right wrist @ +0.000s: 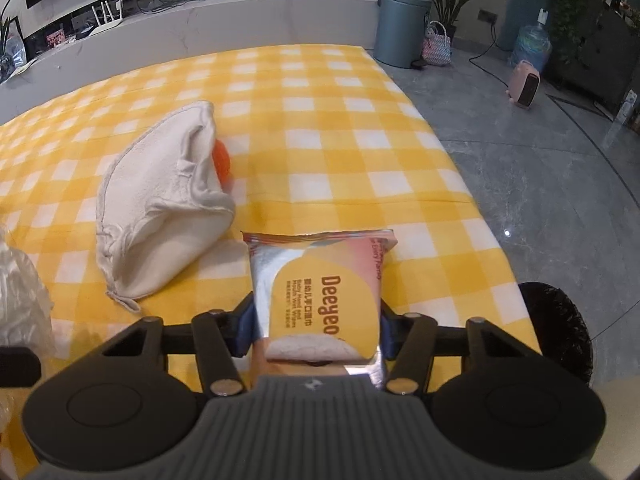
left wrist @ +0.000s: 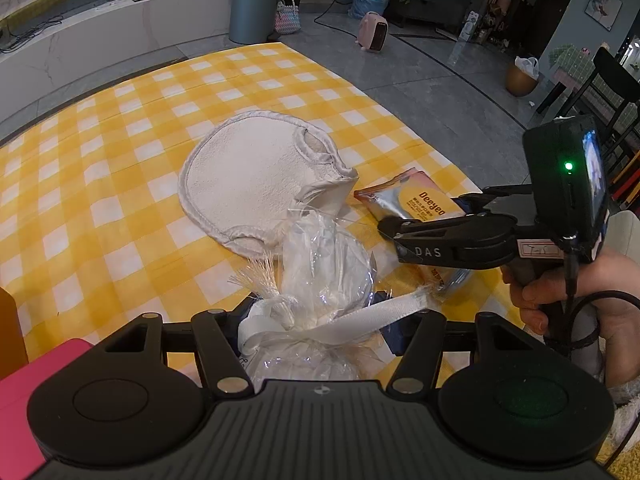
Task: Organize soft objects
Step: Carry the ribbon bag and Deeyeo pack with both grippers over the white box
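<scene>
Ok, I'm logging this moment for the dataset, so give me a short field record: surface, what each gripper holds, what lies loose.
surface: yellow checked tablecloth
left gripper: shut on clear plastic bag tied with white ribbon
right gripper: shut on Deeyeo wipes pack
loose: white cloth mitt on the cloth, left of the pack
partly hidden: orange object behind the mitt, kind unclear
</scene>
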`<move>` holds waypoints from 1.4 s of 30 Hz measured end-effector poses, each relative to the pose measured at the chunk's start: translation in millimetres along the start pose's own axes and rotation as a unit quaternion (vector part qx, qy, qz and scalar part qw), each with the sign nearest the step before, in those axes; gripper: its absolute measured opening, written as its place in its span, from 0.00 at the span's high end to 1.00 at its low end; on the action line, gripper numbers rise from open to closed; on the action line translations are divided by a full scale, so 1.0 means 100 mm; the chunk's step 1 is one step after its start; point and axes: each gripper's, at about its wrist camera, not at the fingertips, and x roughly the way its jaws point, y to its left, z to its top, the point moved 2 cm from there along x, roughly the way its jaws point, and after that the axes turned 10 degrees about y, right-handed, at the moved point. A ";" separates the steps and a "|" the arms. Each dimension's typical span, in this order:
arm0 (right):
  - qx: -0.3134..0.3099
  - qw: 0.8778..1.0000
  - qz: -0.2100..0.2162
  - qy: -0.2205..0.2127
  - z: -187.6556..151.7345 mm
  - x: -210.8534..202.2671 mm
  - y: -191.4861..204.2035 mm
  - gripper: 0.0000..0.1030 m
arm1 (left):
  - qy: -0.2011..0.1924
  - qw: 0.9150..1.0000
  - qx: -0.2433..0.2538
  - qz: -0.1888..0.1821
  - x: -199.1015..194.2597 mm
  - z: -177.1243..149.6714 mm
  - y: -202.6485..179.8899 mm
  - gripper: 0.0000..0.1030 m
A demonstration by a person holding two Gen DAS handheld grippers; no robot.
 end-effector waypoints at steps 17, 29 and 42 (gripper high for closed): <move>0.129 0.987 0.051 -0.085 -0.03 -0.54 -0.30 0.51 | -0.070 0.996 0.057 0.016 -0.18 -0.08 -0.19 0.33; 0.158 0.970 0.107 -0.152 -0.01 -0.90 -0.33 0.51 | -0.110 0.992 0.061 -0.026 -0.55 -0.14 -0.33 0.33; 0.112 0.932 0.222 -0.263 -0.01 -1.74 0.13 0.51 | -0.210 0.978 -0.007 -0.009 -1.69 -0.57 0.12 0.33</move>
